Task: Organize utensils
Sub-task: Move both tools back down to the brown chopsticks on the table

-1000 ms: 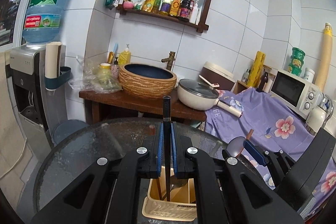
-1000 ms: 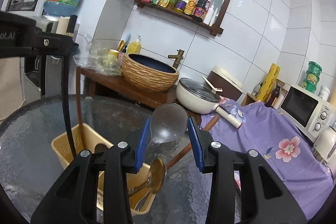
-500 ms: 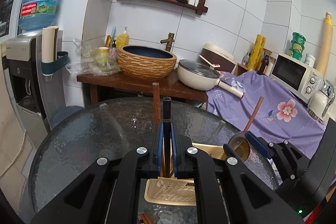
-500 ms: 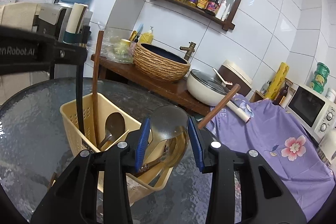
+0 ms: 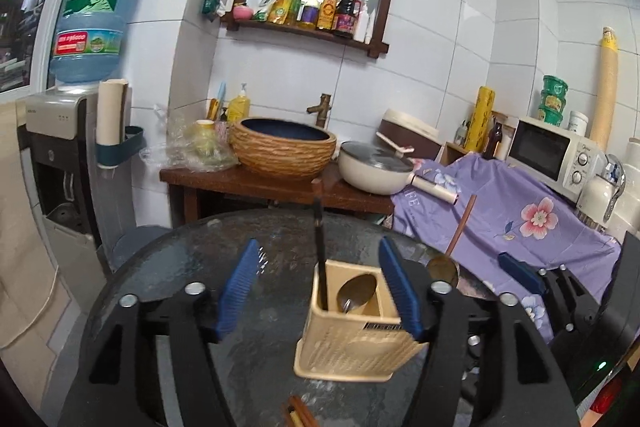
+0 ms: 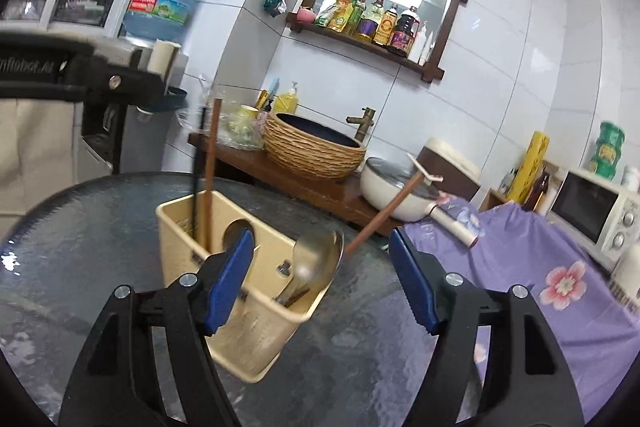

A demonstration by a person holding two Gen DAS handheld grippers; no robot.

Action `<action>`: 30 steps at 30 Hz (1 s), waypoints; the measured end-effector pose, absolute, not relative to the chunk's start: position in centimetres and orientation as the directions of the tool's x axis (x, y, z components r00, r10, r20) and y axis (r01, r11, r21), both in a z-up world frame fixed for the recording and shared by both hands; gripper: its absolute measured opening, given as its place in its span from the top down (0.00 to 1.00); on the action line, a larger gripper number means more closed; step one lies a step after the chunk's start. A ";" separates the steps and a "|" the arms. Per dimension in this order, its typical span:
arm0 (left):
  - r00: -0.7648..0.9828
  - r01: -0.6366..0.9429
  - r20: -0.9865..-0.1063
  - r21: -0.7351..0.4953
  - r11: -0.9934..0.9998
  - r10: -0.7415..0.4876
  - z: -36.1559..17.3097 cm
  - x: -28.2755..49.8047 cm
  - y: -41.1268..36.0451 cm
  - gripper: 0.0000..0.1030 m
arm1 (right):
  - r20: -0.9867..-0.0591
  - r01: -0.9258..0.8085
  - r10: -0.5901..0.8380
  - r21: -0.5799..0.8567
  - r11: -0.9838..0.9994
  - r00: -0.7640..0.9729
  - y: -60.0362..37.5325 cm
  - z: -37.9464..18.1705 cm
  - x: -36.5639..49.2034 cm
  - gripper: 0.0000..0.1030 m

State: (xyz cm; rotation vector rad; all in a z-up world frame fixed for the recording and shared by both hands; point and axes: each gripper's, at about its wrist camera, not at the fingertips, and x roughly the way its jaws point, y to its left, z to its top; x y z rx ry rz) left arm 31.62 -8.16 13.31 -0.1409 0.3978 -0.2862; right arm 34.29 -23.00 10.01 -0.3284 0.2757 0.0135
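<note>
A beige utensil holder (image 5: 352,343) (image 6: 244,331) stands on the round glass table (image 5: 260,267). In it stand a black-handled utensil (image 5: 319,247) (image 6: 195,179), a wooden-handled one (image 6: 210,163) and a spoon (image 5: 356,291). A metal ladle (image 6: 320,259) with a wooden handle leans out of its right compartment, blurred. My left gripper (image 5: 320,291) is just short of the holder, jaws opening, pads touching nothing. My right gripper (image 6: 322,281) also has its jaws opening; the ladle shows between them, untouched.
Brown chopsticks (image 5: 298,415) lie on the glass near its front edge. Behind the table are a wooden stand with a woven basin (image 5: 284,147) and a lidded pan (image 5: 374,167), a water dispenser (image 5: 60,155) on the left and a purple-draped counter with a microwave (image 5: 552,155) on the right.
Both grippers opened and drew back. The left one let go of the black-handled utensil, which now stands in the holder. The right one let go of the ladle, now in the holder.
</note>
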 end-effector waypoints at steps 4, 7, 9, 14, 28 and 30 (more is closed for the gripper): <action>0.842 0.253 -0.443 -0.178 0.951 -0.307 11.4 30.6 -7.6 0.25 | -0.309 -0.105 0.018 -0.268 0.958 0.951 -23.0 9.0 32.2 0.33; 0.806 0.255 -0.514 -0.146 0.956 -0.294 9.4 29.8 -7.4 0.25 | -0.377 -0.163 0.061 -0.246 0.955 0.924 -22.5 7.4 30.9 0.33; 0.773 0.261 -0.559 -0.152 0.953 -0.301 7.9 29.4 -7.1 0.25 | -0.424 -0.203 0.096 -0.214 0.956 0.901 -22.3 6.4 30.5 0.33; 0.699 0.268 -0.655 -0.134 0.954 -0.288 3.8 28.3 -6.3 0.27 | -0.582 -0.304 0.227 -0.038 0.952 0.781 -22.6 2.8 30.6 0.33; 0.557 0.313 -0.788 -0.094 0.945 -0.263 -2.9 28.0 -6.6 0.47 | -0.727 -0.447 0.324 0.027 0.894 0.605 -20.2 -4.0 29.5 0.33; 0.544 0.321 -0.796 -0.094 0.942 -0.265 -3.2 28.0 -6.9 0.49 | -0.742 -0.452 0.313 0.016 0.892 0.592 -19.9 -4.4 29.9 0.33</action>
